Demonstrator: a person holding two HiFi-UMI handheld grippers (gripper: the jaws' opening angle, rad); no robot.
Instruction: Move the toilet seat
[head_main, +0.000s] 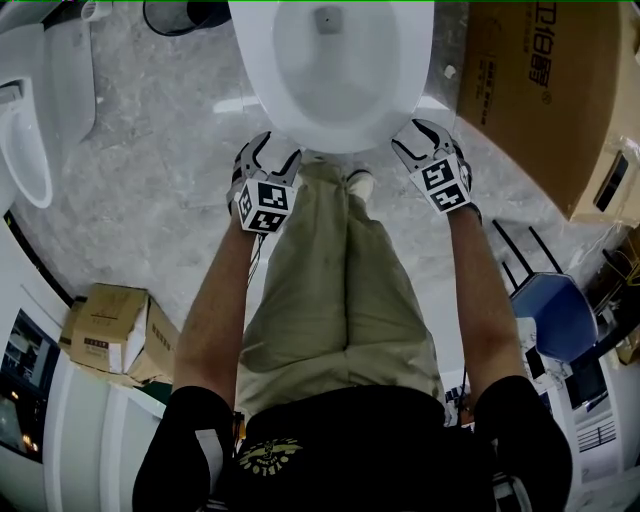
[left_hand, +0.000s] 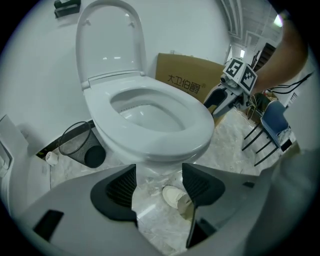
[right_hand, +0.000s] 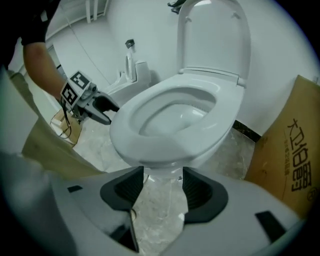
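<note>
I am standing right in front of the toilet bowl (head_main: 335, 85), at the approach step, with nothing gripped yet. The toilet seat (left_hand: 165, 137) is lying flat on the bowl's rim, and the lid (left_hand: 110, 40) is standing upright behind it. I am holding my left hand-held gripper (head_main: 268, 152) just beside the bowl's front-left edge. Its jaws are gaping wide with only the marble floor and my shoe (left_hand: 175, 196) showing between them. My right hand-held gripper (head_main: 418, 138) is hanging just beside the bowl's front-right edge, also wide open and holding nothing. Both are pointing steeply down, slightly below the seat's edge; whether either tip is touching the seat I cannot tell. Next, I judge, I am needing to bring 1 jaw under the seat's front lip. Then I can pinch the lip and swing the seat up toward the lid, keeping clear of the cardboard box (head_main: 530, 90) right of the bowl.
</note>
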